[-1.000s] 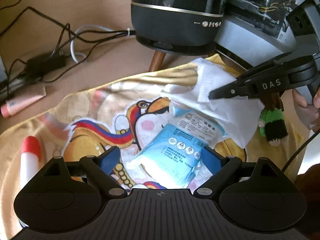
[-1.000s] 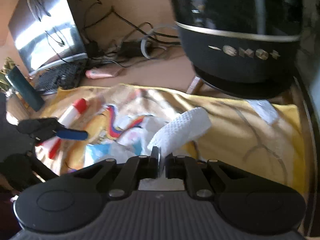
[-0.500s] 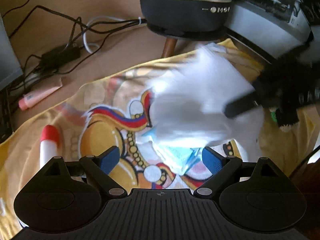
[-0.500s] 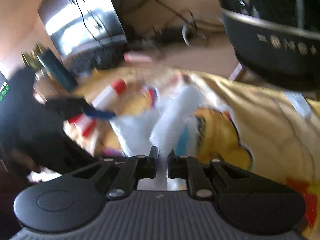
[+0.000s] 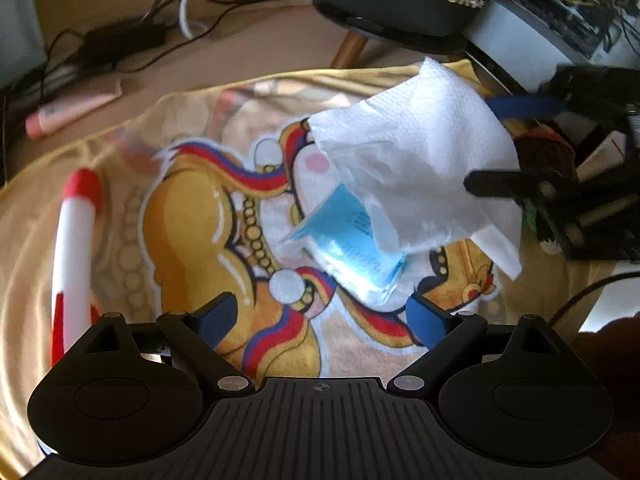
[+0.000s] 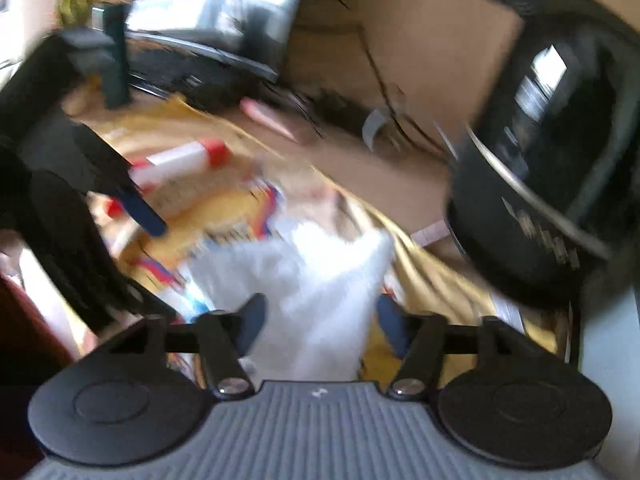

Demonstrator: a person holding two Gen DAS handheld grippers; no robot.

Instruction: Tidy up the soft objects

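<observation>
A white paper tissue (image 5: 412, 168) lies crumpled over a blue wipes pack (image 5: 352, 248) on a yellow cartoon-print cloth (image 5: 192, 216). My right gripper (image 5: 482, 144) comes in from the right, open, with the tissue's edge loose between its spread jaws. In the blurred right wrist view the tissue (image 6: 320, 300) again sits between the open right gripper (image 6: 322, 320). My left gripper (image 5: 320, 318) stands open just short of the blue pack, with nothing in it. A brown and green plush toy (image 5: 540, 148) is mostly hidden behind the right gripper.
A red and white tube (image 5: 76, 232) lies on the cloth's left side. A pink tube (image 5: 68, 110) and tangled cables (image 5: 120, 36) lie on the tan tabletop behind. A black round appliance (image 5: 400, 4) on wooden legs stands at the back right.
The right gripper was shut on the tissue and is now open. It carried the tissue left over the blue pack. The left gripper has drawn back a little, still open.
</observation>
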